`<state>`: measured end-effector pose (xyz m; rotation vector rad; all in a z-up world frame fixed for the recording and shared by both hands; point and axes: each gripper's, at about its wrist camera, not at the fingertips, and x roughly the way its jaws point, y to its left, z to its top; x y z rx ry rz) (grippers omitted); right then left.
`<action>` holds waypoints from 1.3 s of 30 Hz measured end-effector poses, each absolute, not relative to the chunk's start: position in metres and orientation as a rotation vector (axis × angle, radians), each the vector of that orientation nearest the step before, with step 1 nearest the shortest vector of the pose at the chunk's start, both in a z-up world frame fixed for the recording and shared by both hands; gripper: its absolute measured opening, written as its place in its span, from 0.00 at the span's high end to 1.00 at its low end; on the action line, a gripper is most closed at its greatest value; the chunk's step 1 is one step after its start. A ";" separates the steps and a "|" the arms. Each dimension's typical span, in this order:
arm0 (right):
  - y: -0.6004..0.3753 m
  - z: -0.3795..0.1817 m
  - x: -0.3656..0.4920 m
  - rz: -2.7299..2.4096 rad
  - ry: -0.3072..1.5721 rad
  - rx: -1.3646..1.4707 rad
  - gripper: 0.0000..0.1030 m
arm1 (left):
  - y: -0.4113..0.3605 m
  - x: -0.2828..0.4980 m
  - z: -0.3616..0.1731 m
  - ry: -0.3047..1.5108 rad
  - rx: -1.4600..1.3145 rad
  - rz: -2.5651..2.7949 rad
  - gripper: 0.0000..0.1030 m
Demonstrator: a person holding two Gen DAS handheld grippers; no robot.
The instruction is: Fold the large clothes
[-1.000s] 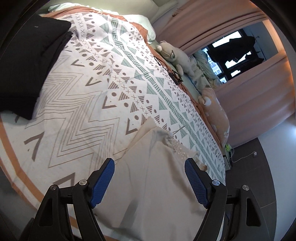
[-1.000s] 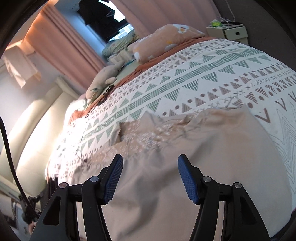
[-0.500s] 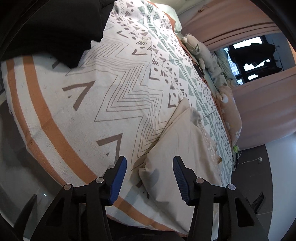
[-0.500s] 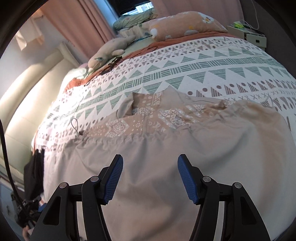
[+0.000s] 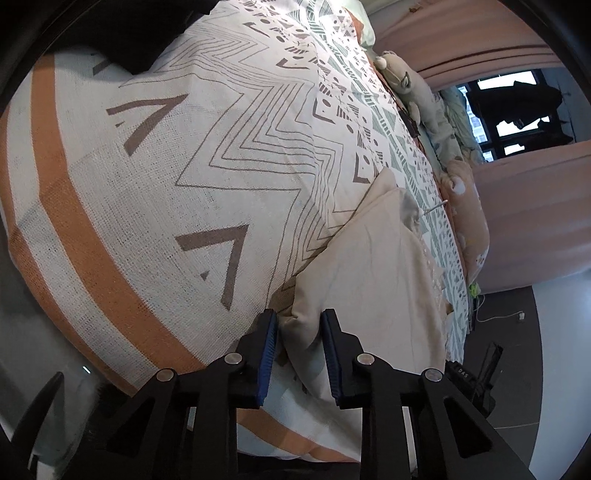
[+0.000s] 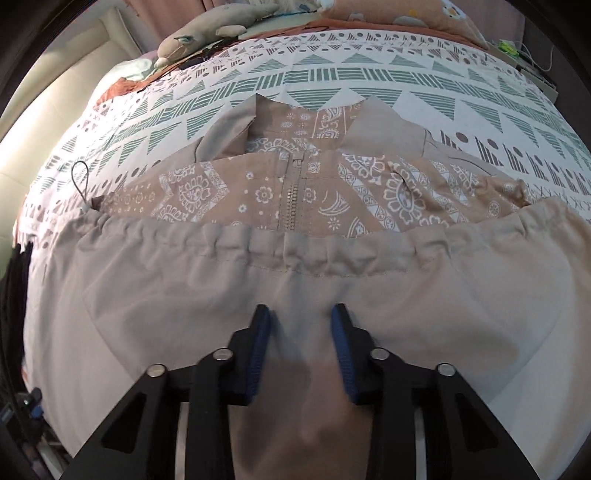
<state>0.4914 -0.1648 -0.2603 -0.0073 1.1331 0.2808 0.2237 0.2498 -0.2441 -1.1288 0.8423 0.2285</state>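
A beige garment lies spread on the patterned bedspread, near the bed's foot edge. Its near corner is bunched between the blue pads of my left gripper, whose jaws are closing on it. In the right wrist view the same beige garment shows a gathered hem folded up over a paisley lining with a zipper. My right gripper points down into the plain cloth below that hem. Its jaws are closing, with a ridge of fabric pinched between the pads.
A pile of black clothing sits at the far left of the bed. Plush toys and a peach pillow line the window side. A thin drawstring loop trails from the garment. Dark floor lies beyond the bed.
Both grippers have dropped toward the garment and narrowed from wide apart to a tight gap. The left now holds the corner, and the right has moved in close behind the gathered hem.
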 end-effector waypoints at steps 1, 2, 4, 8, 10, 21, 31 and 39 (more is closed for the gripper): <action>-0.165 -0.260 0.491 0.289 1.128 -0.010 0.93 | 0.250 0.223 -0.246 0.839 -1.132 0.230 0.77; -0.166 -0.259 0.492 0.298 1.130 -0.002 0.93 | 0.249 0.222 -0.246 0.835 -1.134 0.230 0.77; -0.170 -0.253 0.494 0.305 1.122 0.016 0.97 | 0.249 0.221 -0.246 0.831 -1.135 0.229 0.78; -0.175 -0.226 0.496 0.304 1.047 0.018 0.97 | 0.250 0.219 -0.248 0.829 -1.145 0.227 0.79; -0.172 -0.214 0.503 0.305 1.025 0.031 0.97 | 0.250 0.218 -0.248 0.828 -1.149 0.229 0.79; -0.169 -0.253 0.535 0.269 1.097 0.085 0.97 | 0.251 0.217 -0.248 0.825 -1.166 0.213 0.79; -0.180 -0.270 0.546 0.300 1.135 0.176 0.99 | 0.251 0.208 -0.232 0.745 -1.220 0.084 0.26; -0.175 -0.270 0.553 0.299 1.125 0.171 0.99 | 0.240 0.223 -0.242 0.819 -1.203 0.083 0.34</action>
